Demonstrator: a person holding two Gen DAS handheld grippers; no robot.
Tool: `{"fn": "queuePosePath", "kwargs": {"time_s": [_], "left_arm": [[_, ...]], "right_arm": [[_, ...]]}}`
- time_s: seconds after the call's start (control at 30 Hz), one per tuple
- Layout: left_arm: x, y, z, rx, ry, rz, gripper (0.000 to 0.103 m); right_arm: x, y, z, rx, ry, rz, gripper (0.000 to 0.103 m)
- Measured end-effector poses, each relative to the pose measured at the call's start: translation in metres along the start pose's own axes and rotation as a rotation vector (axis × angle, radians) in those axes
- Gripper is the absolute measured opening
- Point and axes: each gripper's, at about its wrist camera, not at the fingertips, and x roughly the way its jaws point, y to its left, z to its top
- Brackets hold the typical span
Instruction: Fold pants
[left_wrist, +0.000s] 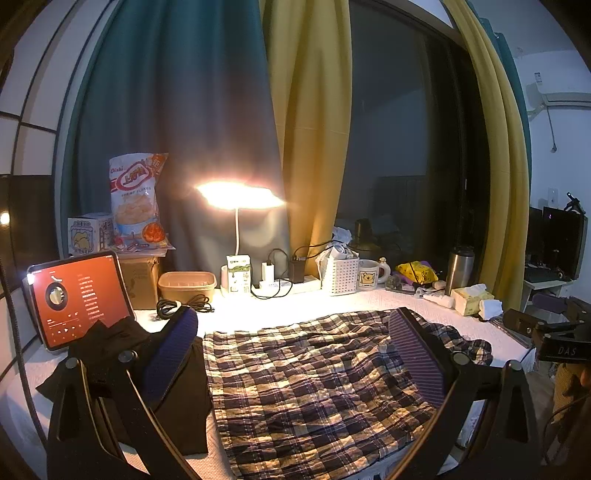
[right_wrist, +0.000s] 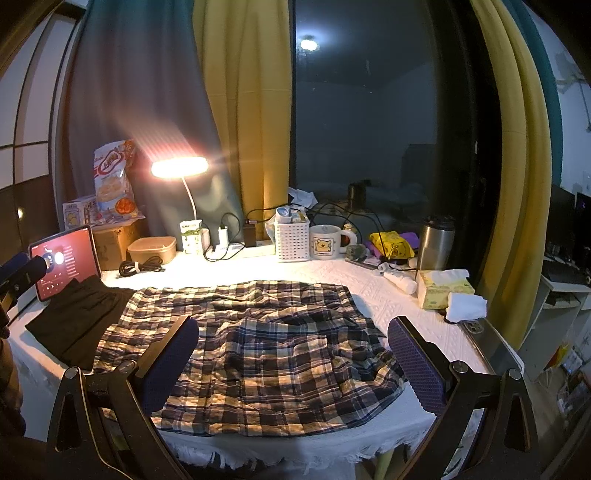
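Lying rumpled on the white textured tablecloth (right_wrist: 373, 291), the plaid pants (right_wrist: 258, 347) sit beneath both released tongs (left_wrist: 291, 354) (right_wrist: 291, 365).

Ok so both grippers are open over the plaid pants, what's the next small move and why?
Probably lower the right gripper onto the rumpled right edge of the plaid pants and pinch it. The cloth lies spread but bunched there, and both the right and the left gripper are open, holding nothing.
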Motion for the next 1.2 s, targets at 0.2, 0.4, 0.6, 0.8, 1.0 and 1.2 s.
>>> {"fn": "queuePosePath", "kwargs": {"time_s": [0.2,0.4,0.6,0.8,1.0,1.2], "left_arm": [[0.0,0.0011,0.0006,-0.003,0.002,0.001,0.102],[-0.0001,0.0018,0.0006,-0.003,0.003,0.003,0.102],[0.0,0.0034,0.0005,-0.006,0.004,0.005,0.102],[0.0,0.0049,0.0009,-0.007,0.008,0.008,0.102],[0.0004,0.0072,0.0,-0.01,0.013,0.014,0.102],[0.008,0.0076,-0.0015,-0.004,0.036,0.021,0.102]], "right_arm": [[-0.0006,0.002,0.0007,-0.001,-0.001,0.001,0.103],[-0.0005,0.0019,0.0006,-0.002,-0.001,0.001,0.103],[-0.001,0.0044,0.0014,-0.004,0.0,0.006,0.103],[-0.0013,0.0057,0.0012,-0.005,0.001,0.006,0.103],[-0.0006,0.0085,-0.0001,-0.002,0.003,0.013,0.103],[0.0053,0.0074,-0.0031,-0.005,0.015,0.026,0.103]]}}
